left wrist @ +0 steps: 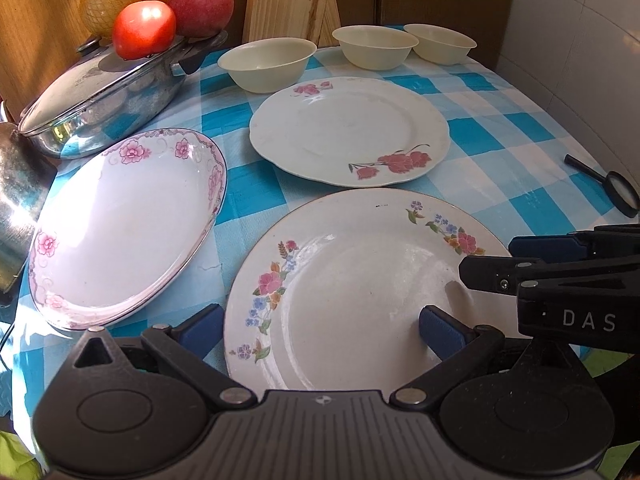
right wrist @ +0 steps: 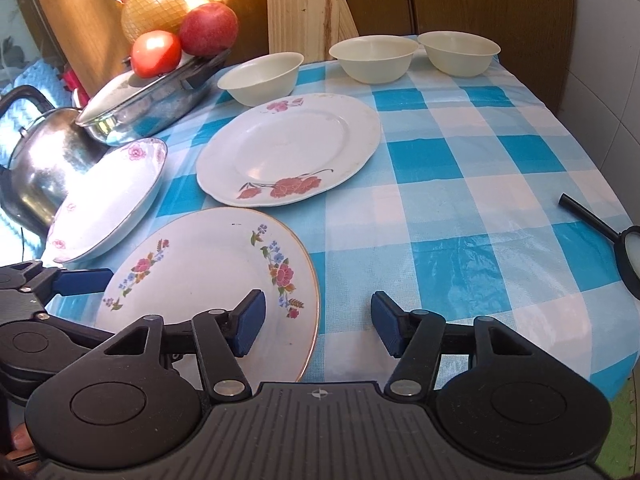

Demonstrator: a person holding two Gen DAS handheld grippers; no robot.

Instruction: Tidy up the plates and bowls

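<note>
Three bowls (left wrist: 267, 63) stand in a row along the far edge of the bench (left wrist: 500, 128), with three plates (left wrist: 352, 292) before them. A lidded pan (left wrist: 100, 108) at far left carries a tomato (left wrist: 143, 29) and an apple (left wrist: 202, 7). A magnifying glass (left wrist: 616, 188) lies well apart at right.

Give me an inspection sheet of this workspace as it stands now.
Surface: blue checked tablecloth, table edge at right.
Job's things: three floral plates apart; three cream bowls in the back row, unstacked.
Clutter: lidded steel pan bearing tomato, apple and netted pomelo; kettle; magnifying glass.
Grippers: left gripper open over the nearest plate; right gripper open, straddling that plate's right rim, pads not touching.
Cables: dark cord by the kettle.
Surroundings: wooden boards behind, white wall at right.
</note>
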